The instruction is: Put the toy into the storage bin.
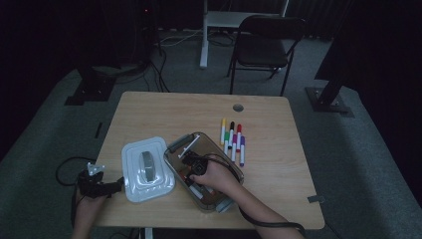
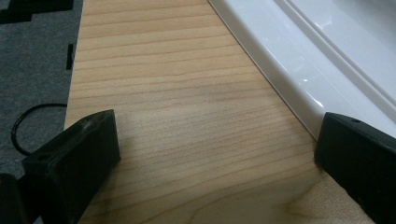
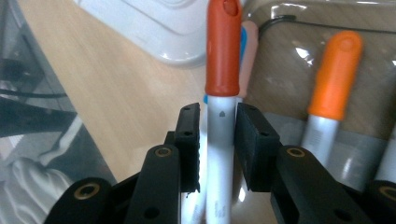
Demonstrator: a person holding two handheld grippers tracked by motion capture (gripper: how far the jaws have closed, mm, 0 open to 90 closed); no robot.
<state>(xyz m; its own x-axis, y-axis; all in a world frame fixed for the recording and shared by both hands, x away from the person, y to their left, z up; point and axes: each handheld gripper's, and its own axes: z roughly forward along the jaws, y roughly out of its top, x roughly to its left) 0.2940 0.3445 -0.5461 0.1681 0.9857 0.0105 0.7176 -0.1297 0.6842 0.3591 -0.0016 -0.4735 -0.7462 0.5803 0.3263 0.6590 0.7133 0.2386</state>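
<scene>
Right gripper (image 3: pixel 217 140) seemingly clamped around red-capped marker (image 3: pixel 223 70) inside box (image 1: pixel 226 167)

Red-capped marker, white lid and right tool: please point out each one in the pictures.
red-capped marker (image 3: pixel 223 51), right gripper view, on its red cap.
white lid (image 1: pixel 147 170), high view, beside its grey handle.
right tool (image 3: pixel 218 140), right gripper view, midway between its fingertips.

Surface (image 1: pixel 164 107): light wood-grain top with a round cable hole (image 1: pixel 238 107) near the far edge. On it: white lid (image 1: pixel 147 169) at left, clear plastic container (image 1: pixel 204 172) just beside it. Row of six coloured markers (image 1: pixel 232 138) lies right of the container.
</scene>
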